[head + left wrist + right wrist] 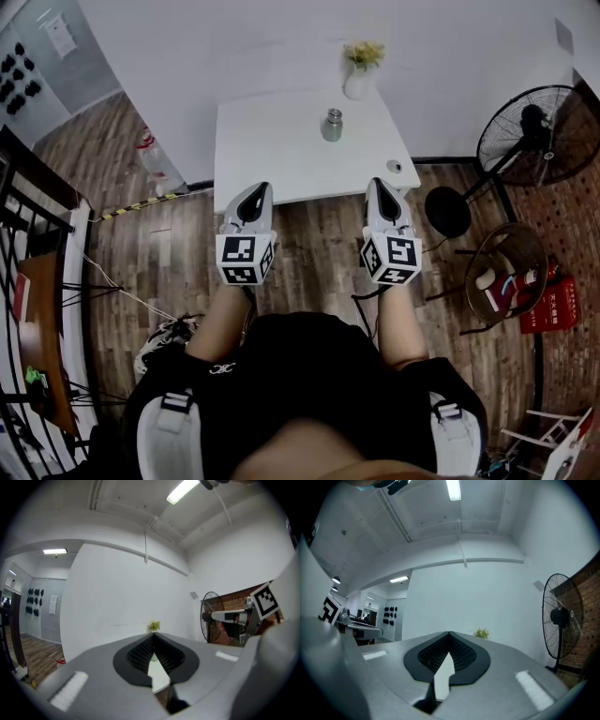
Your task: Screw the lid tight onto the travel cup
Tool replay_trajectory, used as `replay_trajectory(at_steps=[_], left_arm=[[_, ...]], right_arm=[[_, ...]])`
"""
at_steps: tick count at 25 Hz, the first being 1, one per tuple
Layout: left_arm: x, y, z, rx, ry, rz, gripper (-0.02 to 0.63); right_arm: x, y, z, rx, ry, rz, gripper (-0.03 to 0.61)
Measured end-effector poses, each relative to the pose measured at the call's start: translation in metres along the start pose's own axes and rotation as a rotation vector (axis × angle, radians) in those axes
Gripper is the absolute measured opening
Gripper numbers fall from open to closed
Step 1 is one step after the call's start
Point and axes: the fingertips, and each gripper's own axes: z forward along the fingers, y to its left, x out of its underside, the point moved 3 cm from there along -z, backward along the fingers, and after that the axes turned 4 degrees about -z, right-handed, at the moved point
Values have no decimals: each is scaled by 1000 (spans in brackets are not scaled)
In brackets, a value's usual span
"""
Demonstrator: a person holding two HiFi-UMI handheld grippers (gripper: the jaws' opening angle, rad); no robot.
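Note:
In the head view a small metal travel cup (333, 125) stands upright near the back of the white table (272, 150). A round lid (395, 167) lies flat near the table's right front corner. My left gripper (252, 191) hovers at the table's front edge, left of centre, shut with nothing in it. My right gripper (381, 187) sits at the front edge further right, just short of the lid, also shut and empty. In both gripper views the jaws meet at the tips, left gripper (153, 635) and right gripper (449, 633); neither view shows the cup.
A white vase with yellow flowers (360, 73) stands at the table's back edge, behind the cup. A standing fan (534, 136) is to the right, with a round wicker chair (502, 272) near it. A bottle (157, 164) is on the wooden floor to the left.

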Motion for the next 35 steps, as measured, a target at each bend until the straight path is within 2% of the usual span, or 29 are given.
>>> replay_trajectory(at_steps=[5, 17, 26, 35], left_arm=[[8, -4, 11, -50, 20, -9, 55], [27, -9, 56, -57, 64, -4, 55], [27, -6, 139, -17, 43, 4, 55], [17, 16, 244, 8, 38, -13, 55]], right_arm=[[8, -18, 10, -27, 12, -2, 2], [35, -38, 47, -62, 28, 29, 2], [51, -78, 110, -31, 41, 2, 2], [54, -118, 205, -29, 38, -27, 2]])
